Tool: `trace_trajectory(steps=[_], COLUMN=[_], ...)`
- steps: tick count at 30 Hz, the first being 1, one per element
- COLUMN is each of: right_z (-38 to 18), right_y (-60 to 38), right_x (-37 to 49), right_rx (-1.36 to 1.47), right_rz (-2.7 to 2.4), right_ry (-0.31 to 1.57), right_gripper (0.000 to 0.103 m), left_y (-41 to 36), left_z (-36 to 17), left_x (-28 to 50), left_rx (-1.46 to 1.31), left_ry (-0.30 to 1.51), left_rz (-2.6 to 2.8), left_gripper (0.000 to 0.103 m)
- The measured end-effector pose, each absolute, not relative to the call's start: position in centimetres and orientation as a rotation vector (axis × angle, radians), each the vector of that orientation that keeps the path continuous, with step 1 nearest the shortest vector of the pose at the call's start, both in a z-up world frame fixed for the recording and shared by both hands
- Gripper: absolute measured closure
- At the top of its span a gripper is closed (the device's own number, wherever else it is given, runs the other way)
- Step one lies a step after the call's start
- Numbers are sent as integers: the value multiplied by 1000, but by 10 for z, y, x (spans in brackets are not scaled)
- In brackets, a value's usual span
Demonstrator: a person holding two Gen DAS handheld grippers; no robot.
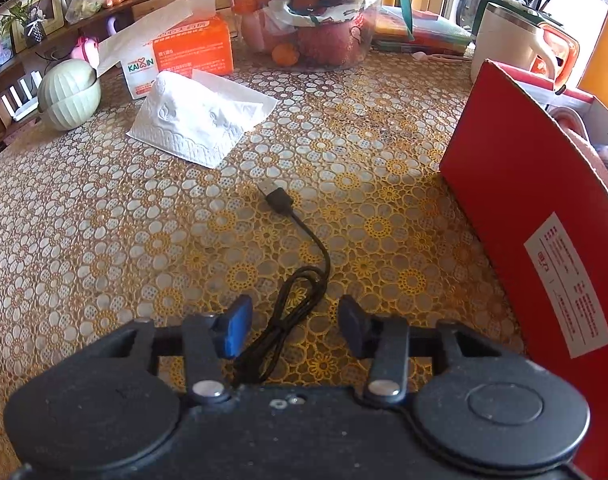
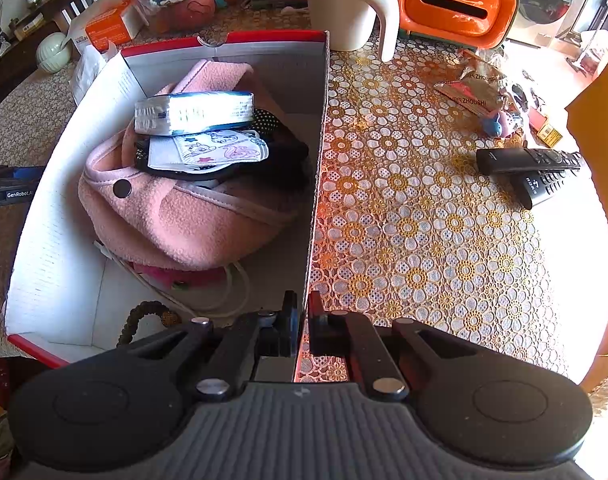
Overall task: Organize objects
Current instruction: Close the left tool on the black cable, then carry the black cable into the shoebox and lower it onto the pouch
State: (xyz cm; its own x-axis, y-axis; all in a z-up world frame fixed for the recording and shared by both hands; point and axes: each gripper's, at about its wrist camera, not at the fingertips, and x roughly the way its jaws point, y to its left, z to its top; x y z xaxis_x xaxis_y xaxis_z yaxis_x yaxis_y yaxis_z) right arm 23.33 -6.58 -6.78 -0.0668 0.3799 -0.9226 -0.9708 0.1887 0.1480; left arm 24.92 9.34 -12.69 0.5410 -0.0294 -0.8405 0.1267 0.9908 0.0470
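A black USB cable (image 1: 304,236) lies on the flowered tablecloth, its plug pointing away and its looped part running back between the fingers of my left gripper (image 1: 295,322). The left jaws stand apart on either side of the cable, and the pads do not press it. A red cardboard box (image 1: 524,200) stands just to the right. My right gripper (image 2: 303,322) is shut on the box's right wall (image 2: 318,160) near its front corner. Inside the box lie a pink fleece bag (image 2: 175,220), a tissue pack (image 2: 193,114) and a printed packet (image 2: 207,150).
An orange tissue box (image 1: 183,52), a folded white napkin (image 1: 199,116), a green round container (image 1: 69,94) and a bag of fruit (image 1: 316,28) crowd the far side. A white mug (image 2: 344,0), an orange holder (image 2: 456,4), a snack packet (image 2: 472,84) and two remotes (image 2: 528,160) lie right of the box.
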Motion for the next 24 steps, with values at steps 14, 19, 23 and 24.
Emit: trace_trajectory(steps=[14,19,23,24], right_z=[-66,-67,-68,-68], right_y=[-67,-67,-67,-68], right_x=[232,231,231,232], right_rx=[-708,-703,-697,-693], right_rz=[1281,1282,1283,1284], right_ry=[1088,1079,1081,1082], right_gripper=[98,98,98,98], left_y=[81,73,59,55], left_z=[-103,-78,-54,-48], left_x=[234,218,203,200], left_rx=[103,83,84,84], left_ry=[944,907,880,876], left_rz=[-28,-31,-54,-62], left_gripper=[96,97,97,97])
